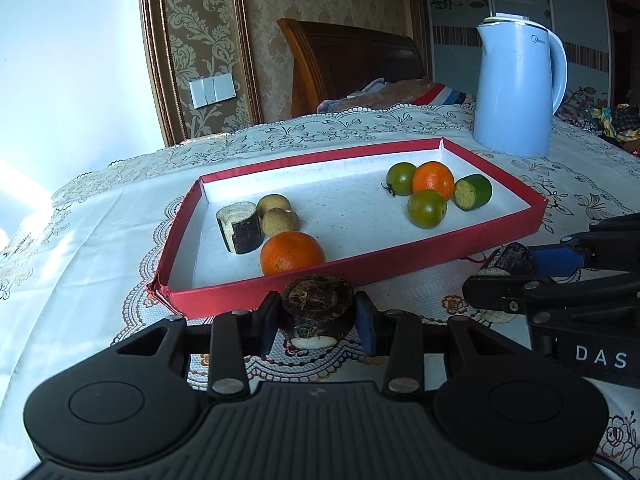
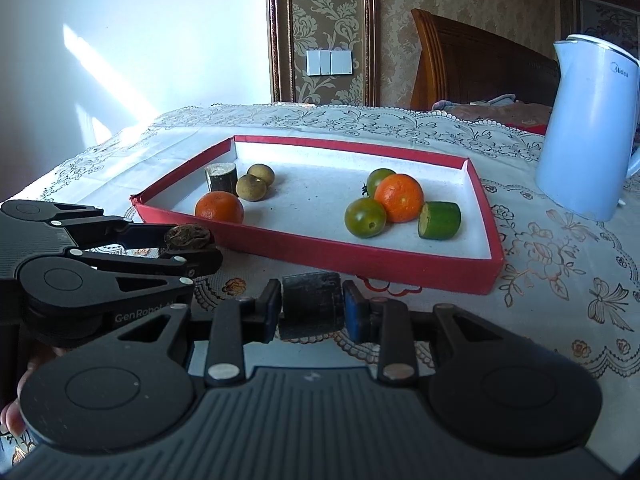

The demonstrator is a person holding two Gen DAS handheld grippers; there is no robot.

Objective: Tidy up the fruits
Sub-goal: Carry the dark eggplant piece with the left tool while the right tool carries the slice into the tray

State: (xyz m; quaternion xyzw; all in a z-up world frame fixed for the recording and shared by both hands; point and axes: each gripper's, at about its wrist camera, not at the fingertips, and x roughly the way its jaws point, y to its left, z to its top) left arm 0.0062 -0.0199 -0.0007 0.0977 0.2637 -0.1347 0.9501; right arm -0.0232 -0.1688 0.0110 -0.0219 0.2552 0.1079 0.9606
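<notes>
White lace cloth (image 1: 120,216): it covers the whole table and has flower shapes on it.
Blue kettle (image 1: 516,88): it stands near the far right corner of the table, behind the tray.
Red tray (image 1: 360,270): flat, with a white floor, it sits in the middle of the table.
Left gripper (image 1: 318,318): it is at the near edge of the table, just in front of the tray's near wall. Its jaws pinch a dark round piece (image 1: 318,312) with a rough brown top.
Right gripper (image 2: 312,306): it is beside the left one, also in front of the tray's near wall. Its jaws pinch a dark stick piece (image 2: 312,304).
Near orange (image 1: 292,254): it lies by the tray's near wall, toward the left end.
Far orange (image 1: 433,178): it lies at the tray's right end, touching two green tomatoes (image 1: 427,209) and a green cut piece (image 1: 473,192).
Dark cut piece (image 1: 239,228): it stands at the tray's left end, white inside.
Two small brown fruits (image 1: 280,221): they sit just beside the dark cut piece, touching each other.
</notes>
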